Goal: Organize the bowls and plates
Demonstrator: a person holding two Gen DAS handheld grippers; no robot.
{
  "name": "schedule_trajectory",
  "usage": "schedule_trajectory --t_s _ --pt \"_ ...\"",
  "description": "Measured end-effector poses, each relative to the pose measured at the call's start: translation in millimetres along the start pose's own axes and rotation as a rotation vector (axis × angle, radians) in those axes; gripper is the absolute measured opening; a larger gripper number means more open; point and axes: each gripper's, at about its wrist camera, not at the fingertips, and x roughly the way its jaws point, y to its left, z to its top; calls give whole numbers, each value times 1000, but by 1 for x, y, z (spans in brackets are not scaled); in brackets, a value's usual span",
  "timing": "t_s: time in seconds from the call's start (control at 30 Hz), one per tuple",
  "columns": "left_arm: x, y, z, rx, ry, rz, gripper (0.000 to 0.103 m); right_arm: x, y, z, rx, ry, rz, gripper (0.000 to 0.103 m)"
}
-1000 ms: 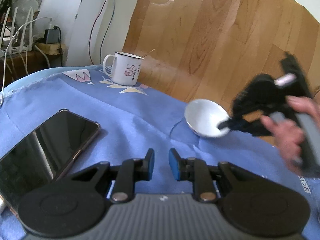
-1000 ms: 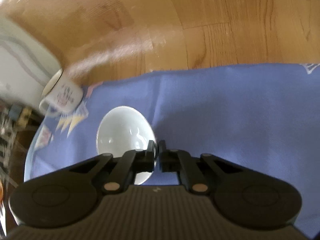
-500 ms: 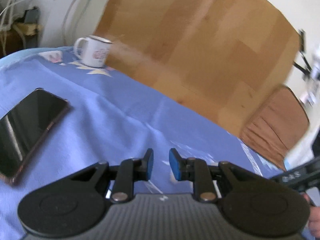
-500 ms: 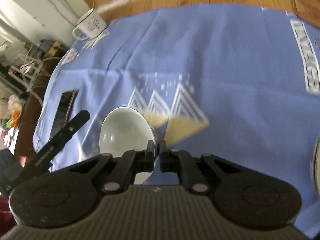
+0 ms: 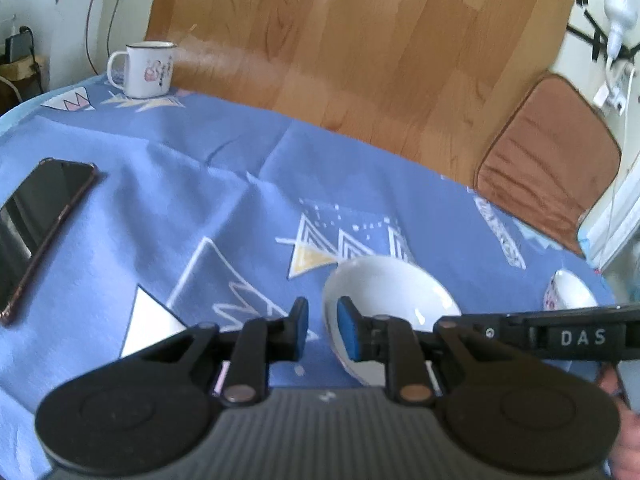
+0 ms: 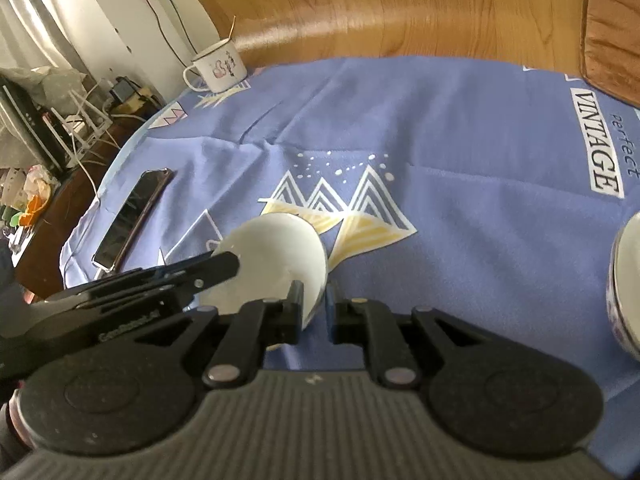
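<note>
A creased blue printed tablecloth (image 6: pixel 460 184) covers the table; bare cloth runs from its middle to the far edge. A dark glossy phone (image 6: pixel 132 220) lies by the left edge, and an enamel mug (image 6: pixel 218 68) stands at the far left corner. A second bowl (image 6: pixel 626 280) shows at the right edge. The smooth white bowl (image 6: pixel 276 264), tilted, sits mid-cloth, its rim clamped by the right gripper (image 6: pixel 314 304). The left gripper (image 5: pixel 322 320), jaws parted and holding nothing, hovers just beside it.

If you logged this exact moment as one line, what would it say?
right gripper: shut on white bowl rim, bowl tilted above blue tablecloth | left gripper: open, empty | second bowl: at right edge
</note>
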Motion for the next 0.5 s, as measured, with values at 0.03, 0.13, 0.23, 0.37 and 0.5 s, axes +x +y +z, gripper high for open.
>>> schedule_trajectory --t_s 0.03,0.13,0.23,0.37,0.5 --pt "3 -1 -2 2 12 -4 9 0 -2 -2 8 -7 7 15" --pt "-2 -9 -5 6 5 -1 7 -3 -6 -10 43 -34 19 11" --pt "-9 -27 3 25 -12 -34 7 -18 -14 -12 62 -87 4 9" --pt "-7 -71 18 81 -26 -115 7 -62 -33 -13 59 -216 -40 8" --pt "9 -126 30 147 -15 -182 8 -101 -62 -23 66 -328 -144 8"
